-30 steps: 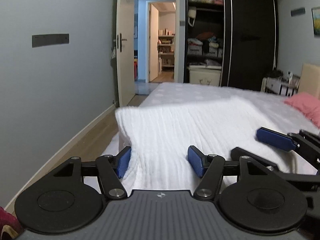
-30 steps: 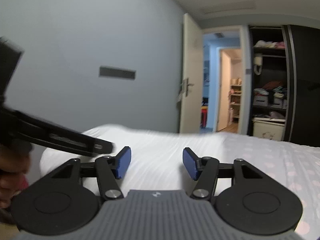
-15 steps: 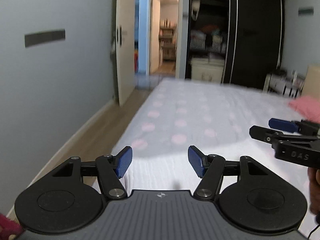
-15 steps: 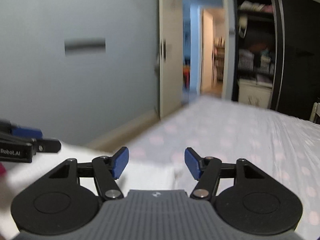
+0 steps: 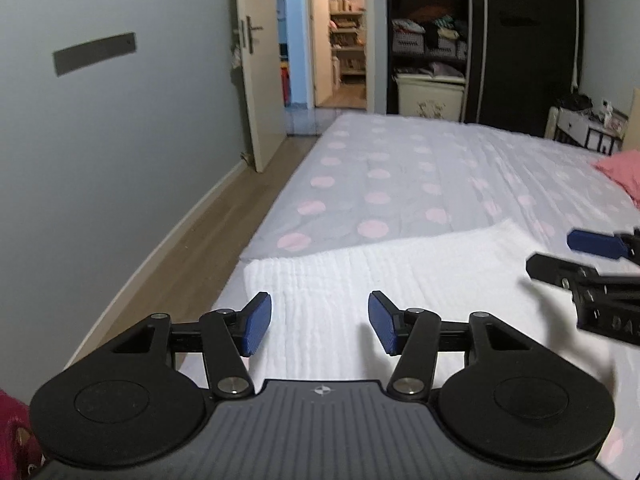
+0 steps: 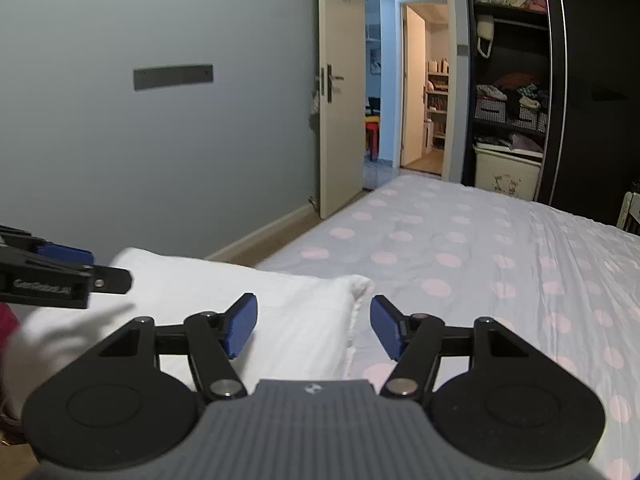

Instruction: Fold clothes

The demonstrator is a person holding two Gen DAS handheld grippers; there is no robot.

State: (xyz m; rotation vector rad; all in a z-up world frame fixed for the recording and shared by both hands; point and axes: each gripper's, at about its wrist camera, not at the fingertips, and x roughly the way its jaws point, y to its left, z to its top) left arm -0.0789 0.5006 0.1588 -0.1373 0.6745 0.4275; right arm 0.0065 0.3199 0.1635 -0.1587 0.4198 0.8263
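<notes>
Your left gripper [image 5: 316, 322] and right gripper [image 6: 312, 326] both hover spread, empty, over the white textured cloth [image 5: 400, 276] on the polka-dot bedsheet [image 5: 400, 176]. It looks soft, light, floppy; pinch corners.

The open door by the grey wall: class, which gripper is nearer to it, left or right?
Left. The left gripper hangs over the white cloth at the bed's edge on the door side; the right gripper is at the cloth's other end, further from it.
</notes>
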